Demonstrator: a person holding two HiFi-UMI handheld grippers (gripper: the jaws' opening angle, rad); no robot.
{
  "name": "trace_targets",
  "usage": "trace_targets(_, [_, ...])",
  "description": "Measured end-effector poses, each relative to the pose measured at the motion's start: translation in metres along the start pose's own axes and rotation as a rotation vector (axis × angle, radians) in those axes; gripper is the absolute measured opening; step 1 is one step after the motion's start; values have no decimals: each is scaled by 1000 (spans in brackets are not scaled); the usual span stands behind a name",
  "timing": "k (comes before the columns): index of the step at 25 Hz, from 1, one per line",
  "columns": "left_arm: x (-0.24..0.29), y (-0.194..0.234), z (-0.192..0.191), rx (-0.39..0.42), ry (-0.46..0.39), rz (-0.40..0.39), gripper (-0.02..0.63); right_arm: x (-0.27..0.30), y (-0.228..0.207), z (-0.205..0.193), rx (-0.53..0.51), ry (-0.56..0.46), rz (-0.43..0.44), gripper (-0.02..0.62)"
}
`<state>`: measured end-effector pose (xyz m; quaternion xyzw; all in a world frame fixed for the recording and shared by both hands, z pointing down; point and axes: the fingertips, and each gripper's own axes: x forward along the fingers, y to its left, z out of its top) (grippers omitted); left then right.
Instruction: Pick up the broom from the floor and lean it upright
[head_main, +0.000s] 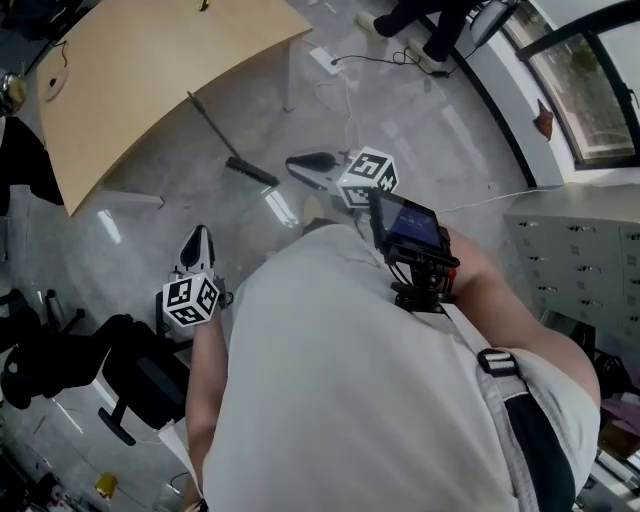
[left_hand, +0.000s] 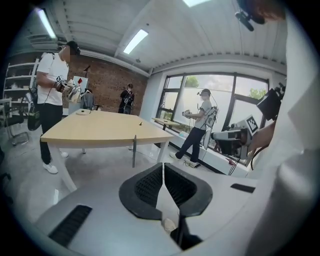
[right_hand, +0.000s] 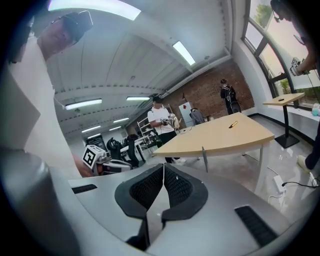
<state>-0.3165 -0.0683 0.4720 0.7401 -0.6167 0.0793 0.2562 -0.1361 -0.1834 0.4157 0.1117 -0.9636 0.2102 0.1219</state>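
Observation:
The broom (head_main: 214, 132) stands on the grey floor with its dark handle leaning against the edge of the wooden table (head_main: 140, 70) and its black head (head_main: 251, 172) down on the floor. Its handle shows as a thin pole (left_hand: 134, 150) at the table's edge in the left gripper view, and the same pole (right_hand: 204, 157) appears in the right gripper view. My left gripper (head_main: 198, 232) is shut and empty, off to the left of the broom head. My right gripper (head_main: 292, 160) is shut and empty just right of the broom head. Both point roughly level, with the left gripper's jaws (left_hand: 163, 165) and the right gripper's jaws (right_hand: 163, 166) pressed together.
A black office chair (head_main: 130, 380) stands at the lower left. A power strip (head_main: 327, 60) with a cable lies on the floor near a person's feet (head_main: 400, 25). Grey drawer cabinets (head_main: 580, 260) line the right wall under a window. Other people (left_hand: 52, 100) stand around the table.

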Motion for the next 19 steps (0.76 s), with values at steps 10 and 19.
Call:
trace_targets(10, [-19,-13,-7,43,-15,-68,17,-5,33,-23,35,-34,-39,17])
trace_targets(19, [-19,-6,-5,30,-25,-65,17,-1,30,-20,23,-49,-58,18])
